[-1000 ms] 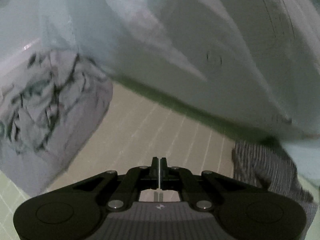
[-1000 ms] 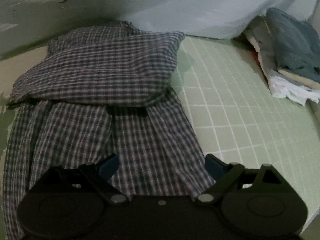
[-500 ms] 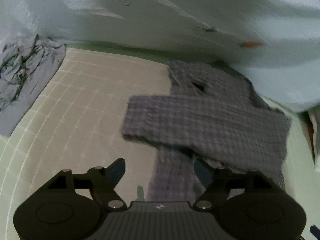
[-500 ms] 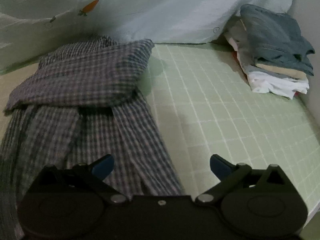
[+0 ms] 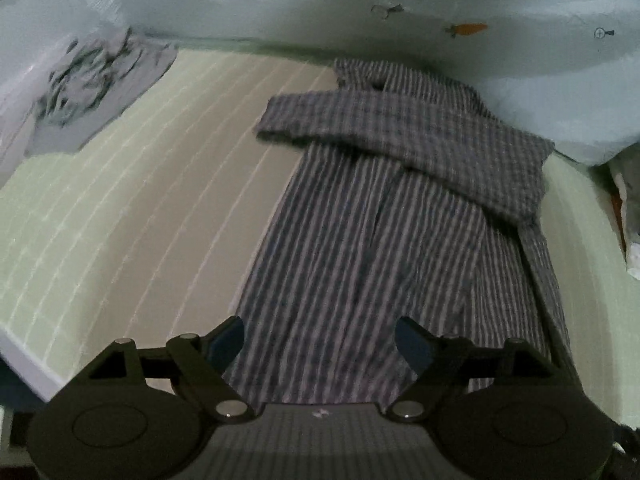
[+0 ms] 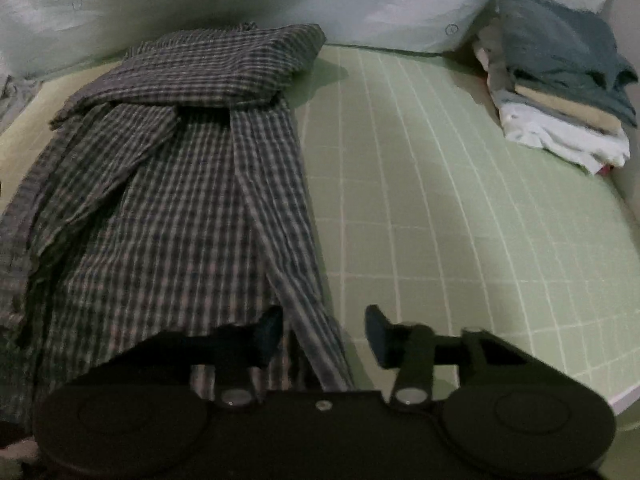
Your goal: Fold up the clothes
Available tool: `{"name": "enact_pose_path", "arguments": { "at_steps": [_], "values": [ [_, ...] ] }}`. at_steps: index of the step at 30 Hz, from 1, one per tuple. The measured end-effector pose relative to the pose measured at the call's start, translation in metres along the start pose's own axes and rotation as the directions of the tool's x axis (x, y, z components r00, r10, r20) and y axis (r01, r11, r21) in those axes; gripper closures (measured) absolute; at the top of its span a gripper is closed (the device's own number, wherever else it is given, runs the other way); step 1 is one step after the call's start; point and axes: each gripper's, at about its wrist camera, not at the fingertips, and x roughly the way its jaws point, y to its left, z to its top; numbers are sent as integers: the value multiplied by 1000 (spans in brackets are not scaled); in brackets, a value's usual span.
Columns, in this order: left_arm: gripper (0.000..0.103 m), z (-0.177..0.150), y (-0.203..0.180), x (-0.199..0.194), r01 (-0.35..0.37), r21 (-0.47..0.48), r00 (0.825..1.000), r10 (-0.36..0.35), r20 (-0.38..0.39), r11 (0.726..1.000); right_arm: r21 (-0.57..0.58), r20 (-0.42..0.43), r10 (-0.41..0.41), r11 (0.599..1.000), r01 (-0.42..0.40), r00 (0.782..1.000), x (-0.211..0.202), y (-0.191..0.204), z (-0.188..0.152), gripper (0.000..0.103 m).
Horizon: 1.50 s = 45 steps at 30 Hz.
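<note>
A dark checked shirt (image 5: 380, 220) lies flat on the green grid sheet (image 5: 80, 208), its sleeves folded across the chest. My left gripper (image 5: 320, 340) hovers over the shirt's near hem, left of its middle. Its jaws are wide and still opening, with only flat cloth below them. In the right wrist view the shirt (image 6: 180, 200) fills the left half. My right gripper (image 6: 324, 332) sits at the near right corner of the hem. Its jaws are closing with the shirt's right edge between them, and the pads are still apart from it.
A crumpled grey garment (image 5: 100, 84) lies at the far left of the bed. A stack of folded clothes (image 6: 560, 92) sits at the far right. Pale blue bedding with carrot prints (image 5: 440, 20) runs along the back. The bed's near edge (image 5: 24, 364) shows at lower left.
My left gripper swung right from beside the grey garment to over the shirt's hem and opened wide. My right gripper shifted to the shirt's right edge and its jaws narrowed.
</note>
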Motion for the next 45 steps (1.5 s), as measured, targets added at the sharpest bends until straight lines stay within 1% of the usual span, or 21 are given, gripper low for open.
{"name": "enact_pose_path", "arguments": {
  "at_steps": [1,3,4,6,9,11,15,19,22,25,27,28,30,31,33,36,39,41,44,45],
  "values": [
    [20,-5,1,-1,4,-10,1000,-4,-7,1000,8,6,14,1000,-14,1000,-3,-2,-2,66],
    [20,-10,5,-4,16,-4,1000,-16,-14,1000,15,12,21,1000,-22,1000,-6,-2,-5,94],
    [20,-12,7,-6,22,3,1000,-22,-14,1000,18,16,18,1000,-18,1000,-9,-1,-6,97],
    [20,-12,12,-11,35,20,999,-35,-7,999,34,38,25,999,-26,999,-17,3,-6,101],
    [20,-11,25,-24,53,42,999,-54,7,998,65,64,29,997,-33,998,-31,14,-4,101],
    [20,-10,36,-33,66,54,998,-67,19,996,75,82,49,996,-55,995,-43,27,-2,101],
    [20,-13,59,-45,74,90,997,-77,21,993,59,112,112,991,-119,987,-60,68,3,101],
    [20,-16,86,-52,77,113,997,-79,10,991,68,104,163,983,-171,981,-58,109,4,101],
    [20,-23,103,-55,69,138,998,-70,0,988,125,58,197,971,-203,979,-41,129,-2,100],
    [20,-30,120,-53,69,145,998,-67,-19,987,201,-4,221,955,-216,975,-21,141,-13,93],
    [20,-33,130,-51,75,141,997,-72,-28,987,233,-20,222,949,-212,975,-19,145,-19,85],
    [20,-34,133,-50,79,139,997,-76,-28,987,252,-9,226,943,-216,974,-24,143,-22,82],
    [20,-34,138,-48,90,139,996,-87,-23,986,287,27,241,928,-239,970,-35,138,-27,69],
    [20,-34,141,-48,95,139,995,-93,-19,986,306,50,238,921,-242,970,-42,134,-27,66],
    [20,-30,141,-48,101,137,995,-100,-13,985,322,90,209,919,-227,974,-53,125,-25,61],
    [20,-24,140,-51,101,142,995,-103,8,985,329,96,136,931,-160,986,-54,116,-23,59],
    [18,-24,137,-54,100,145,994,-105,26,984,330,48,86,939,-97,995,-41,110,-24,59],
    [18,-24,137,-51,93,136,995,-97,21,986,305,11,71,950,-71,997,-28,112,-26,60],
    [18,-23,135,-46,81,112,997,-82,10,990,219,-20,60,974,-54,998,-19,126,-29,60],
    [18,-22,133,-43,74,100,997,-75,6,992,187,-25,64,981,-58,998,-18,128,-31,56]
  ]
}}
